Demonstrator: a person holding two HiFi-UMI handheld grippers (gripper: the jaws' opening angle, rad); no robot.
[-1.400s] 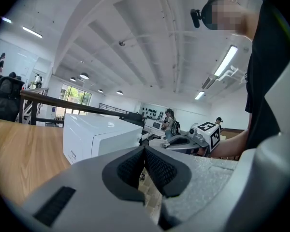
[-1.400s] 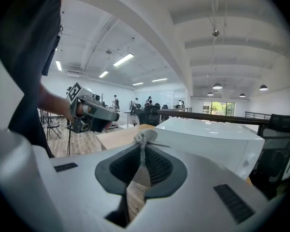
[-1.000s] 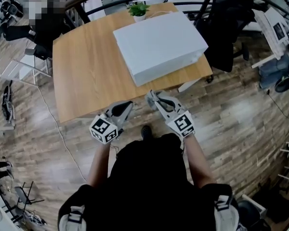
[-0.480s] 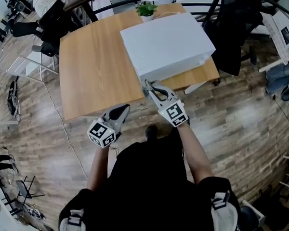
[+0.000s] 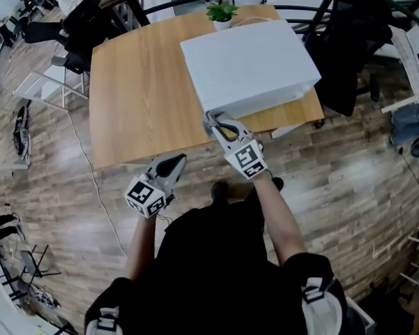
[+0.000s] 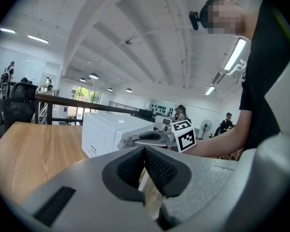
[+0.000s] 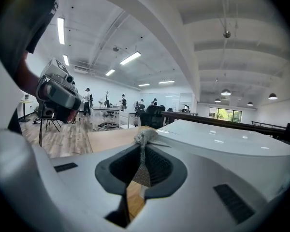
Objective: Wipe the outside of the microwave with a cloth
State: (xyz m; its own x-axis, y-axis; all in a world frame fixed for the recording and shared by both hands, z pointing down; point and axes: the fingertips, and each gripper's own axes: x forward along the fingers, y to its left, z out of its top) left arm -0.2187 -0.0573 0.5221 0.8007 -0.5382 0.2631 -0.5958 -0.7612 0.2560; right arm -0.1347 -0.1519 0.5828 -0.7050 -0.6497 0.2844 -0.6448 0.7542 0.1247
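The white microwave point(image 5: 248, 65) stands on the right half of a wooden table point(image 5: 140, 96). My right gripper point(image 5: 211, 121) is shut on a small grey cloth point(image 5: 209, 117), which sits against the microwave's near left corner. In the right gripper view the cloth point(image 7: 144, 140) sticks up between the pads, right beside the microwave's top point(image 7: 222, 139). My left gripper point(image 5: 177, 162) hangs just off the table's near edge, shut with nothing in it. The left gripper view shows its pads point(image 6: 157, 166) together, with the microwave point(image 6: 108, 132) beyond them.
A small potted plant point(image 5: 222, 12) stands at the table's far edge behind the microwave. Black office chairs point(image 5: 84, 19) are at the far left, and a dark chair point(image 5: 349, 40) at the right. Wooden floor surrounds the table.
My right gripper has moved forward with the cloth, from in front of the table up to the microwave's near left corner. The left gripper has barely moved.
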